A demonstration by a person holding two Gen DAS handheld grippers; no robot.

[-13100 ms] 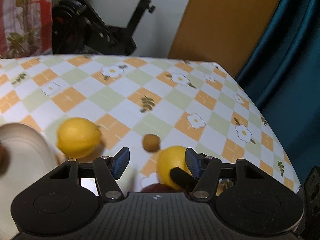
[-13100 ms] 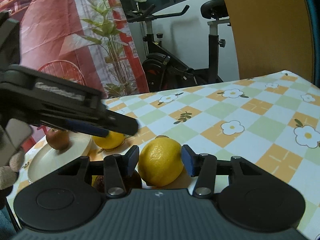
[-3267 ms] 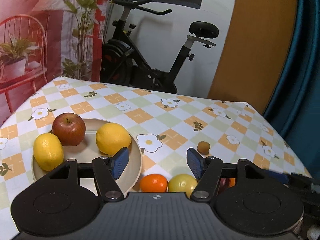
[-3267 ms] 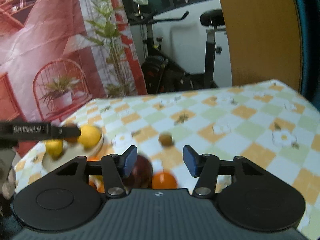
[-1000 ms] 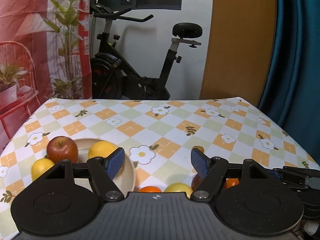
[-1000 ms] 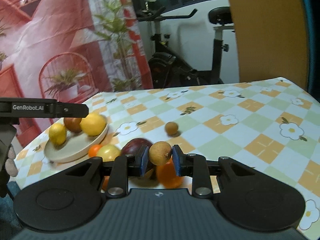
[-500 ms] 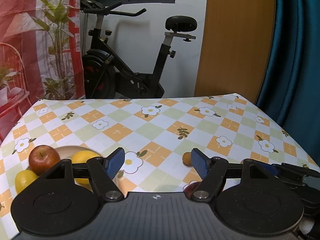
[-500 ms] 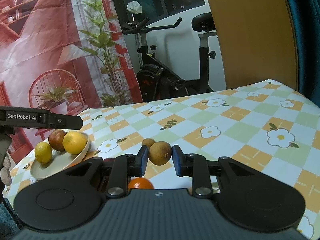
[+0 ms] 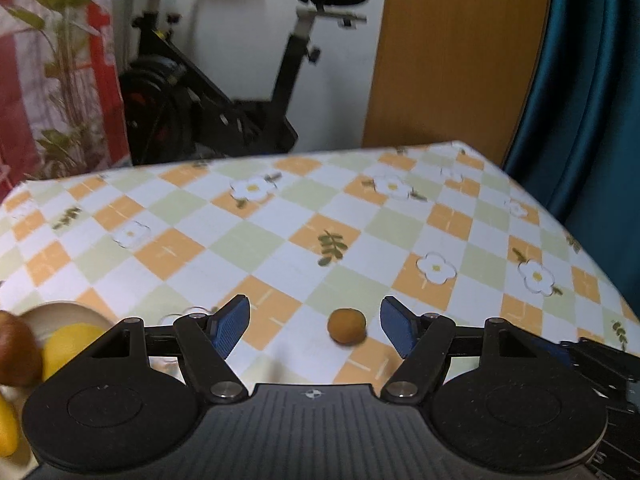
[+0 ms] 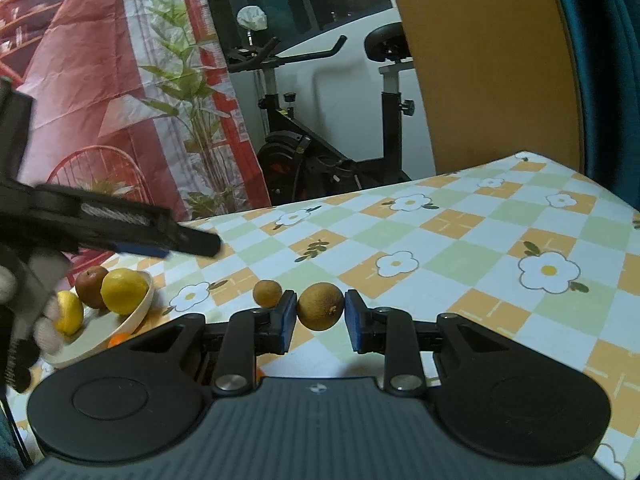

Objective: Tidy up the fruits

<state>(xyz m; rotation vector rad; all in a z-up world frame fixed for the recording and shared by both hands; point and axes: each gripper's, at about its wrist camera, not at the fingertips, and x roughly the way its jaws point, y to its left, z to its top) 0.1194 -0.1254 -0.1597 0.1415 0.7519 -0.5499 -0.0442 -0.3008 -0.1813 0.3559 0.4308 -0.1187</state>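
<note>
Fruits sit split: a small brown fruit point(image 10: 320, 306) is pinched between the blue pads of my right hand-held gripper point(image 10: 320, 314), lifted off the counter point(image 10: 460, 248). My left hand-held gripper point(image 9: 314, 326) stands open, its jaws just narrowed a little, nothing pressed; a second small brown fruit point(image 9: 346, 325) lies on the counter between its pads. At far left I see the plate point(image 10: 138, 312) with two lemons point(image 10: 124, 291) and an apple point(image 10: 91, 286).
</note>
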